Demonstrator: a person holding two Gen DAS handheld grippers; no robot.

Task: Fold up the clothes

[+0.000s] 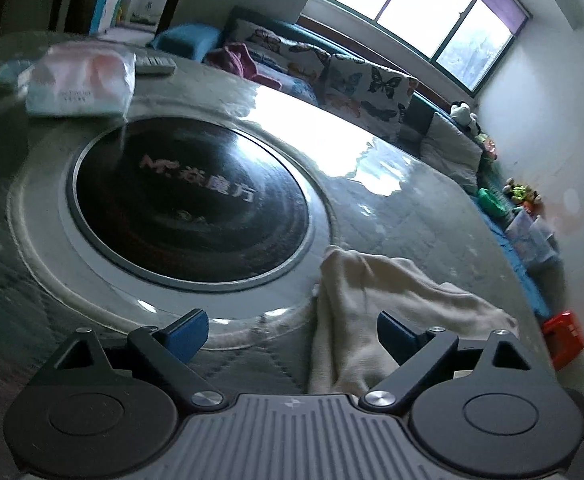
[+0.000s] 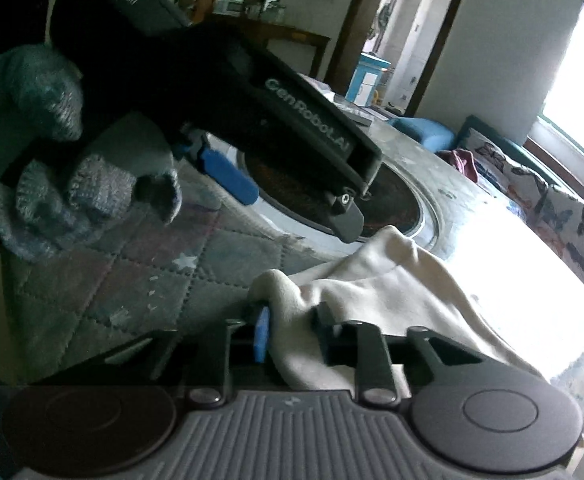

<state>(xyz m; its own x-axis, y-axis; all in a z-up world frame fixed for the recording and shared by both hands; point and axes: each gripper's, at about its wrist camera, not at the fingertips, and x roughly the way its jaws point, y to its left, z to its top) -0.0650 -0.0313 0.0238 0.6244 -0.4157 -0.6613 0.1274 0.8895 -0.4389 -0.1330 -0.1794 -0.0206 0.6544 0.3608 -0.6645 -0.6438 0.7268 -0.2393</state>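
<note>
A cream-white garment lies crumpled on the round table, to the right of the black cooker disc. My left gripper is open just above the table, its right blue pad over the cloth's edge, and holds nothing. In the right wrist view my right gripper is shut on a fold of the same garment, which drapes off to the right. The left gripper's body, held by a gloved hand, hovers above and left of the cloth.
The table has a quilted cover under glass. A tissue pack and a remote lie at its far side. A sofa with butterfly cushions runs behind it. Toys and a red box sit to the right.
</note>
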